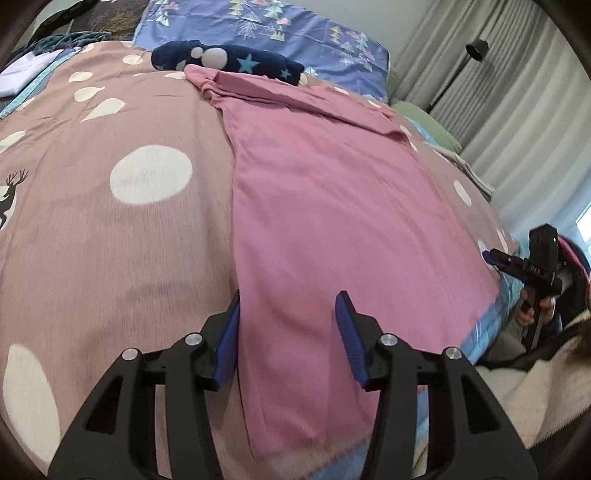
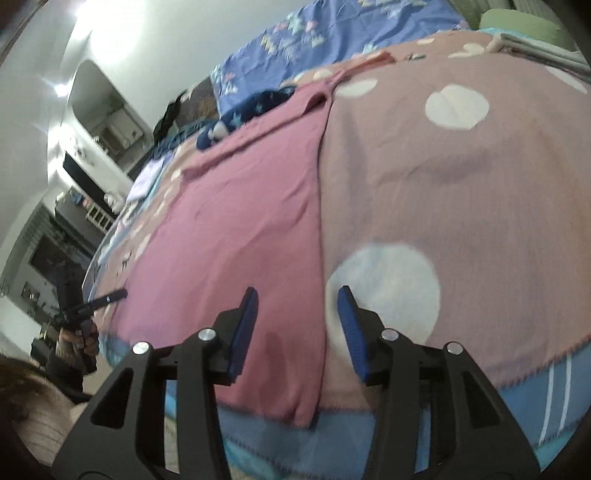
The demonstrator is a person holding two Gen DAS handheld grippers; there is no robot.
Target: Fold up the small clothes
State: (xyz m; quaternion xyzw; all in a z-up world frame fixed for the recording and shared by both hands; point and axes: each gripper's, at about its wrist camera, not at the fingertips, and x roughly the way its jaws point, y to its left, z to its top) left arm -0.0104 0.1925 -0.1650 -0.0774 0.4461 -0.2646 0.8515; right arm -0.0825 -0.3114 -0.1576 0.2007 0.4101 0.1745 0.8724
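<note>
A pink garment [image 1: 332,192] lies spread flat on the bed [image 1: 110,229], over a dusty-pink cover with white dots, its long body running from the near edge toward the pillows. The left hand-held gripper [image 1: 288,314] hangs just above the garment's left edge near the hem, jaws spread wide and holding nothing. The right hand-held gripper [image 2: 297,314] hangs above the garment's right edge near the hem, jaws likewise apart and empty. At the far end, a navy star-patterned cloth [image 1: 229,61] lies touching the garment's top, with a blue pillow [image 1: 295,33] behind it. Grey curtains [image 1: 517,122] hang beside the bed.
</note>
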